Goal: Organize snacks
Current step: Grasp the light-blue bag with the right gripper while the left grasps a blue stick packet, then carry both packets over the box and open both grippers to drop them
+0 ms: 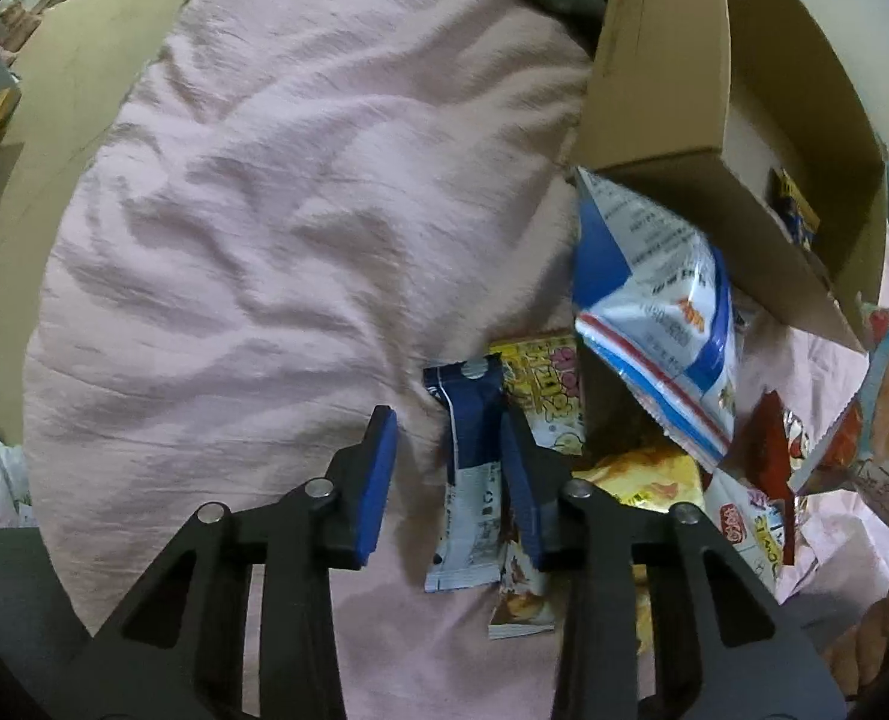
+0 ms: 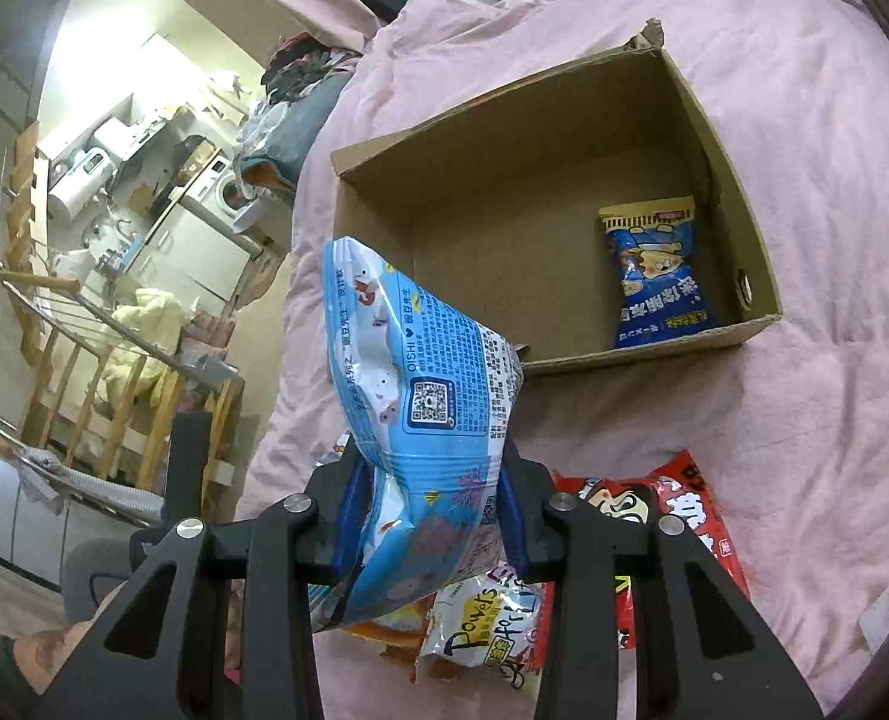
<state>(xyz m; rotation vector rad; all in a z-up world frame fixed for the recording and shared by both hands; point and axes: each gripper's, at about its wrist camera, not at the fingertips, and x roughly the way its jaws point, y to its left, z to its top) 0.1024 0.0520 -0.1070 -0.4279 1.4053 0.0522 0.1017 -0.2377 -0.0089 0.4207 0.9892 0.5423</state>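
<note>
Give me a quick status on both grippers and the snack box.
Right gripper clamped on light-blue snack bag, short of cardboard box. Left gripper over navy packet, pads not pressing. One blue packet boxed. Path clear.

The left wrist view looks steeply down along the left gripper (image 1: 450, 468), close over the wrinkled pink bedcover (image 1: 276, 210); its black fingers fill the lower frame, and the open brown cardboard box (image 1: 672, 96) stands at the upper right, seen from its side; the right wrist view looks forward and slantwise down along the right gripper (image 2: 429, 516), from farther back, into the same box (image 2: 540, 228) at the upper middle, with a room and wooden stair rail (image 2: 84, 360) at the left edge; both views share the bedcover (image 2: 804, 150), the box, and the light blue and white crisp bag (image 2: 420, 396), which hangs at the right of the left view (image 1: 654, 300).
</note>
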